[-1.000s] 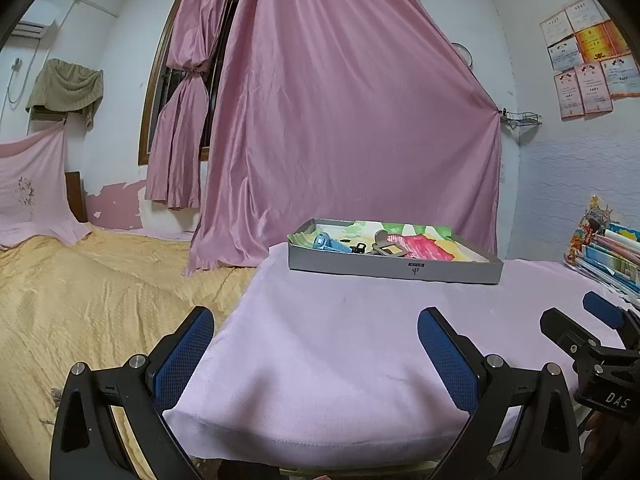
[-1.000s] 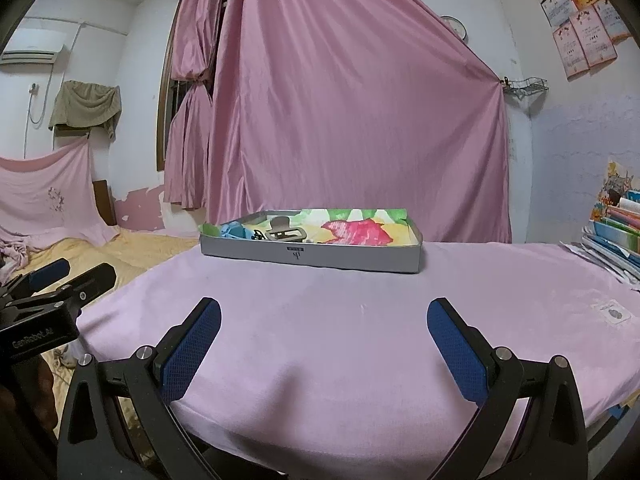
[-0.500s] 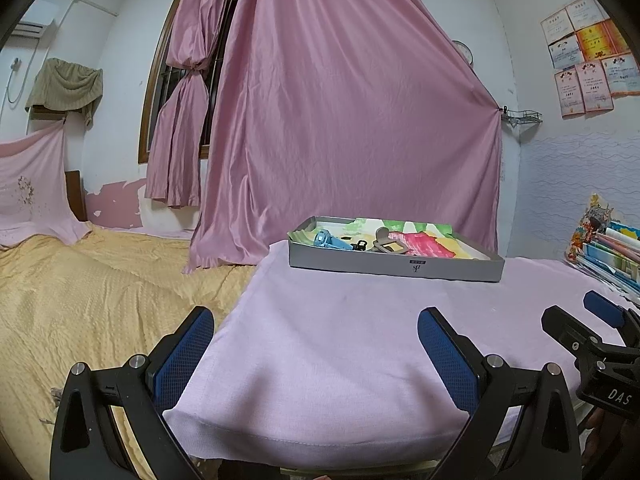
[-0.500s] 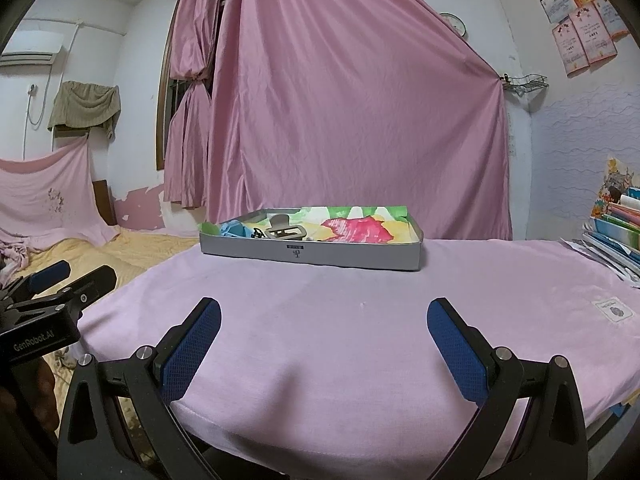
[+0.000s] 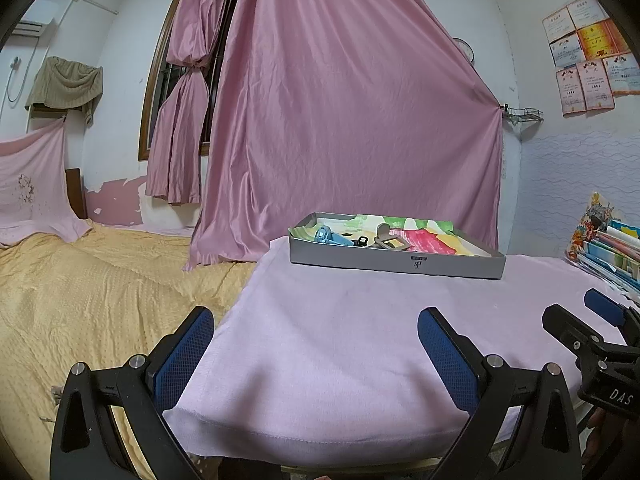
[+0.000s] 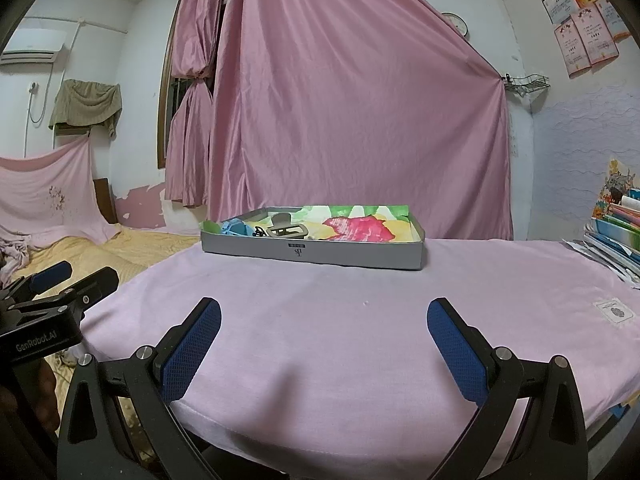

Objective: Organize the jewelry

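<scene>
Trinkets are seen gathered in the grey tray (image 6: 312, 255) well ahead of both tongs (image 5: 316, 346) (image 6: 324, 340), which are spread wide and empty; sorted or awaiting sorting cannot be told.

"DAS", "GenRobot.AI" on tongs (image 5: 610, 396) (image 6: 40, 346)

Soft, even indoor light, sharp focus, faint shadows on the pink cloth (image 6: 360, 320), and strong fisheye bending with dark corners.
</scene>
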